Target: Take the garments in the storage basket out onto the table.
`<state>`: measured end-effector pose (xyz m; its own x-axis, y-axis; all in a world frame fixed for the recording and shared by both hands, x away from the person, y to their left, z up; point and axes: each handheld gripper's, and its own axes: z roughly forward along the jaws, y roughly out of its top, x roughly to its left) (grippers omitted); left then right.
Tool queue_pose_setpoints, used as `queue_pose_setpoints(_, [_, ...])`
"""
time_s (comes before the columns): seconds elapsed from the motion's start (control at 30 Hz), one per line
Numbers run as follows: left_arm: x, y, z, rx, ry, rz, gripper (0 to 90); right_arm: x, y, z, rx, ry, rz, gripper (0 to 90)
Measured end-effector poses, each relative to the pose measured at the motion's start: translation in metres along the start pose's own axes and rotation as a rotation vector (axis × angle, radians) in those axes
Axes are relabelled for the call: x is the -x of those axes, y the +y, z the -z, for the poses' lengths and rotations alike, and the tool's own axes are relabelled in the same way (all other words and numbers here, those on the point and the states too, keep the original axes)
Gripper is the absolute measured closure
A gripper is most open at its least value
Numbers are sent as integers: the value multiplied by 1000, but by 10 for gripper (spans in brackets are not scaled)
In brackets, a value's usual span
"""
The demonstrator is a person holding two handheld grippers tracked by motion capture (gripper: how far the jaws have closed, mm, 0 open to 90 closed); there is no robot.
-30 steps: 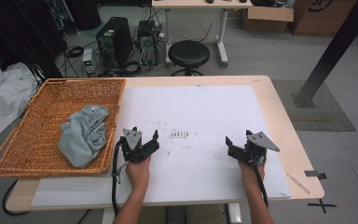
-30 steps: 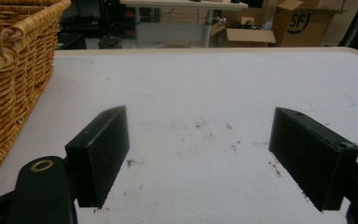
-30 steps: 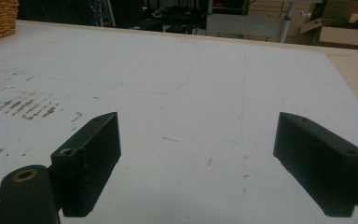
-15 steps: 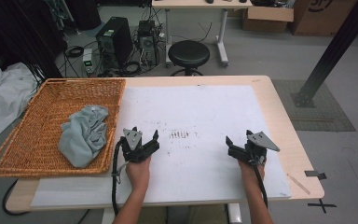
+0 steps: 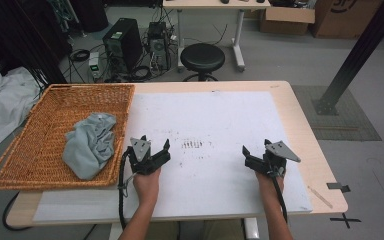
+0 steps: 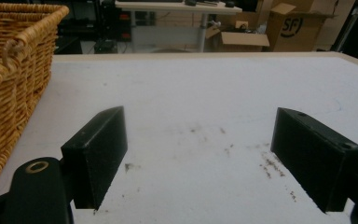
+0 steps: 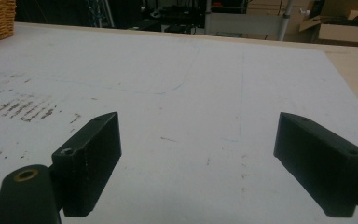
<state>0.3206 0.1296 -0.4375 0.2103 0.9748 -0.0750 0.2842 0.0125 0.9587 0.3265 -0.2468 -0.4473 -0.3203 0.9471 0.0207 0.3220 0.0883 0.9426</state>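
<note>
Change: almost none; across the earlier high views and this one both grippers sit in the same spots on the white sheet [image 5: 220, 125], and the cloth lies as it did.
Left gripper [image 5: 154, 148]: lower left of centre in the high view, just right of the basket, jaws spread wide with only bare sheet between them [image 6: 198, 154].
Right gripper [image 5: 255, 155]: lower right of the high view, jaws equally wide apart, gripping nothing [image 7: 198, 154].
Grey cloth [image 5: 90, 145]: crumpled in the near right part of the wicker basket [image 5: 25, 150], at the left of the frame, apart from both grippers.
Meaning: a pause at rest; judging by the open jaws, either the cloth is already deposited or a reach for it is not yet begun.
</note>
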Motion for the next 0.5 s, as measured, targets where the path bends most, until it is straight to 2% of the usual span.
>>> queue_pose_setpoints(0.17, [1, 8, 4, 0, -30, -7, 167, 0, 0, 0, -2, 3, -1, 144])
queue_pose_setpoints(0.23, [2, 14, 8, 0, -66, -19, 160, 0, 0, -1, -3, 4, 2, 144])
queue_pose_setpoints(0.3, [3, 16, 9, 6, -75, -26, 160, 0, 0, -1, -4, 3, 2, 144])
queue_pose_setpoints(0.5, [5, 37, 22, 37, -132, -28, 158, 0, 0, -1, -5, 6, 4, 144])
